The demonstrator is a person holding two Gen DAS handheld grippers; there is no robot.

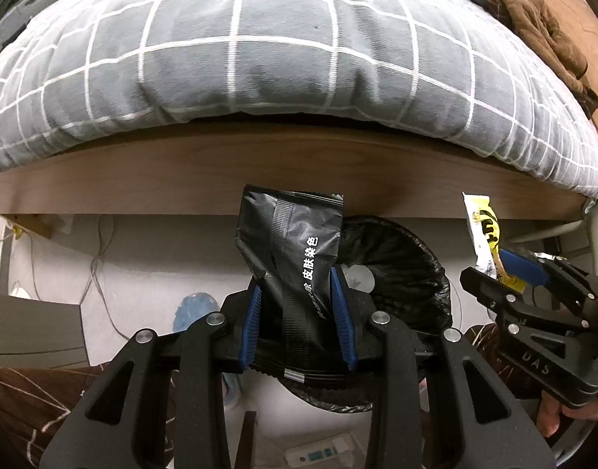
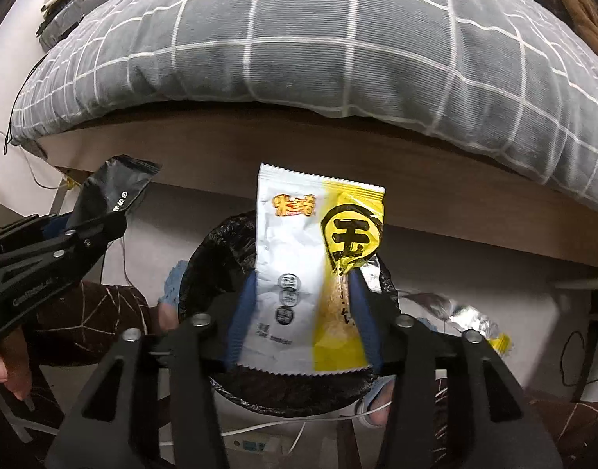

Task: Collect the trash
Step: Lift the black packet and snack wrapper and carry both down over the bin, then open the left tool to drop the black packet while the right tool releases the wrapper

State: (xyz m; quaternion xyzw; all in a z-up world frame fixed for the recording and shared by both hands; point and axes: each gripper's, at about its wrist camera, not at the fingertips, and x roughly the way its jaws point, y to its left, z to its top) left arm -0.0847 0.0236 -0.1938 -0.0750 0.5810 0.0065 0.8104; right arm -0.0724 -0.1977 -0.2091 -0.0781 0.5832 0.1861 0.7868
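Between the left gripper's [image 1: 299, 305] ribbed blue rubbery fingers [image 1: 253, 320] sits a crinkled black foil pouch [image 1: 289, 242], softly glossy, and the right gripper's [image 2: 305, 312] fingers [image 2: 239, 312] flank a shiny white-and-yellow plastic wrapper [image 2: 299, 273] with a silvery torn edge. Just beyond both fingers gapes a wrinkled, glossy black bin liner [image 2: 221, 250]. Past that lie the matt wood-grain bed frame [image 1: 181, 179] and soft grey checked cloth bedding [image 1: 260, 51].

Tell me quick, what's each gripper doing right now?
Left gripper: closed on the black packet, above the bin.
Right gripper: white and yellow wrapper between its fingers; grip cannot be told.
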